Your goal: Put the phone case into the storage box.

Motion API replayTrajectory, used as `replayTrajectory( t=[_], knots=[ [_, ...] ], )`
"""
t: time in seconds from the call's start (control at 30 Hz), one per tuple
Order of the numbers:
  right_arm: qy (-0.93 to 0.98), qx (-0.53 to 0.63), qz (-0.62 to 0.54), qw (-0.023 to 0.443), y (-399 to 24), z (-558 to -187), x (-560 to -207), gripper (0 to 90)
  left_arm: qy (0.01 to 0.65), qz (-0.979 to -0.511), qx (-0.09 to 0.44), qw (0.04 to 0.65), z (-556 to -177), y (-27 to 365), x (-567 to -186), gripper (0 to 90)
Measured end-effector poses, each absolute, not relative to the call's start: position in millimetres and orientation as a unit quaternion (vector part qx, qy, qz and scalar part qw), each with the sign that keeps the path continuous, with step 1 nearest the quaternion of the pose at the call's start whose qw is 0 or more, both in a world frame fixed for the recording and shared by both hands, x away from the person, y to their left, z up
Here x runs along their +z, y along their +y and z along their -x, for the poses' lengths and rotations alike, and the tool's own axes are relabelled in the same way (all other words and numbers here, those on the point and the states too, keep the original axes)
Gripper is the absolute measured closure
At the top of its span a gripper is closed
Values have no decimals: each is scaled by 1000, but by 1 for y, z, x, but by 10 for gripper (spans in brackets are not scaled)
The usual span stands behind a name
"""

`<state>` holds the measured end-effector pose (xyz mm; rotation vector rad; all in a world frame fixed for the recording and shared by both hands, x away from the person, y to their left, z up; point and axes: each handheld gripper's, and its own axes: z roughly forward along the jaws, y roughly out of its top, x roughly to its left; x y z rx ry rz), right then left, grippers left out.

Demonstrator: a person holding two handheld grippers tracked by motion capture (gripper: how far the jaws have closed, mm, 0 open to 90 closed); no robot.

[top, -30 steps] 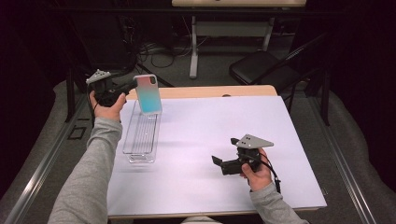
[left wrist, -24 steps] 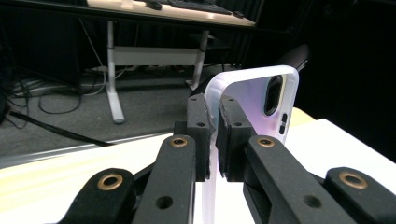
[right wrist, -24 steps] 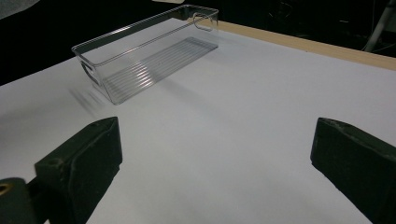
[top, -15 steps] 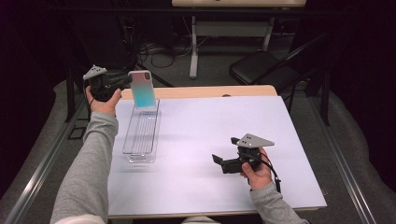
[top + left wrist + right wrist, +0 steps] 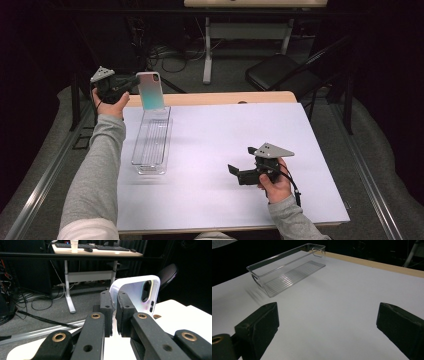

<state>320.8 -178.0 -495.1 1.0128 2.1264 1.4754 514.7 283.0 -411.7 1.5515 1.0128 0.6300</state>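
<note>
My left gripper (image 5: 134,82) is shut on the edge of a white-rimmed phone case (image 5: 150,90) with an iridescent back, held upright in the air above the far end of a clear plastic bin (image 5: 151,141). In the left gripper view the jaws pinch the phone case (image 5: 136,291) near its camera cutout, with my gripper (image 5: 114,313) closed tight on its rim. My right gripper (image 5: 238,171) rests low over the white table at the front right, jaws wide apart with nothing between them; the clear bin (image 5: 287,267) lies ahead of my right gripper (image 5: 327,322).
The white table sheet (image 5: 225,130) has a wooden strip (image 5: 225,97) along its far edge. A black chair (image 5: 280,72) and a desk frame (image 5: 240,35) stand beyond the table. Cables lie on the floor behind.
My left hand has carried the phone case to the left and slightly away, from above the bin's far end toward the table's far left corner. The right hand has not moved.
</note>
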Motion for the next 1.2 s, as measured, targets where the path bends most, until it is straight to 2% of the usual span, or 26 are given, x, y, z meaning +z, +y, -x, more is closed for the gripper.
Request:
replayTrajectory(
  t=[1.2],
  knots=[
    [747,524,-364,188,-179,-320,-495,72,448,-645,272,556,-542,287,-448,850]
  ],
)
